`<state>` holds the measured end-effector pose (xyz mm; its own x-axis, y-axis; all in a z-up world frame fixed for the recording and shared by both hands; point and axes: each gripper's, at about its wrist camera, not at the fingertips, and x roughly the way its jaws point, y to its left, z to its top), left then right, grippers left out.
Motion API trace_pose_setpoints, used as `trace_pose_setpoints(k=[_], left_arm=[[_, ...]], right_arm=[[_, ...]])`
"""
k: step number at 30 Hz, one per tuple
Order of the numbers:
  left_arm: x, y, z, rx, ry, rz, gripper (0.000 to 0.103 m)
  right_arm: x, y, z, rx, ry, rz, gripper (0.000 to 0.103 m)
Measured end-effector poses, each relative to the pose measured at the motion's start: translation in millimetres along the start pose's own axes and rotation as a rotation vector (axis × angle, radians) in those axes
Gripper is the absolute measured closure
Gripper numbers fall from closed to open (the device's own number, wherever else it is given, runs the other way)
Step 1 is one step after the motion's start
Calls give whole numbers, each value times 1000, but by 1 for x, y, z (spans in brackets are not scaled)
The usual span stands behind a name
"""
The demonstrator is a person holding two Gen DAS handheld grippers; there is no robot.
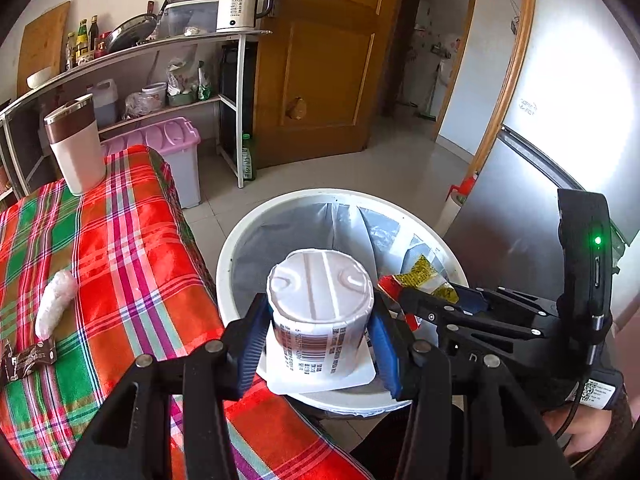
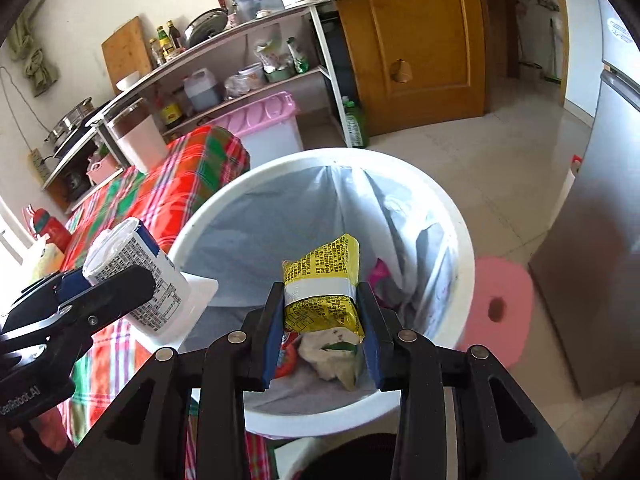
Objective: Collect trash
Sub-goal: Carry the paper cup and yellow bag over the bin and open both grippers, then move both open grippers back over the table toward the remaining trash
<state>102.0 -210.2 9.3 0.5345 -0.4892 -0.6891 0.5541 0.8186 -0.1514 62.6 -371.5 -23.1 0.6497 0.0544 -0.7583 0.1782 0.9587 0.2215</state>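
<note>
Nearest you, your left tongs [image 1: 320, 344] are clamped on one white plastic cup with a barcode label [image 1: 320, 312], turned bottom-up, its blue pads pressing either side. It hangs over the near rim of the one round white trash bin with a grey liner [image 1: 240, 248], which stands on the floor just right of the surface.

Your right tongs [image 2: 322, 320] grasp one yellow printed snack wrapper [image 2: 324, 284] between the pads, held over the bin's open mouth. Both tools tilt downward and sit side by side, the left one's cup just left of the wrapper in the right wrist view. Crumpled waste already lies in the bin's bottom: a pale wad [image 2: 332, 352] and a pink scrap [image 2: 380, 280].

On the surface with the red, green and white plaid cloth [image 1: 120, 248], three things remain: one white crumpled wad [image 1: 56, 304] and one dark brown wrapper [image 1: 28, 360] at the near left, touching or almost touching, and one white tumbler with a brown band [image 1: 76, 144] at the far end.

A fingertip and sleeve of your right hand [image 1: 580, 436] show behind the right tool.
</note>
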Motion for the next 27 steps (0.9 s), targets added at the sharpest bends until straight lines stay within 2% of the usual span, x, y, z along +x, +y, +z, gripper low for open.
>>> trace_pose_setpoints(k=[3,5,10,27], left_arm=[[2,1,0,-11,10,-10,51],[3,2,-1,-14,8,-2,40],[-2,5,-1,-22,-3,-1,38],[-33,35,-14,-77,-50,33,35]], right_arm=[[2,0,-1,-8,16,-9,64],[2,1,-1,-13,15,-15,58],[1,4,-2,-16,9,-18,52],[-12,27,-3,-22,-35,11,52]])
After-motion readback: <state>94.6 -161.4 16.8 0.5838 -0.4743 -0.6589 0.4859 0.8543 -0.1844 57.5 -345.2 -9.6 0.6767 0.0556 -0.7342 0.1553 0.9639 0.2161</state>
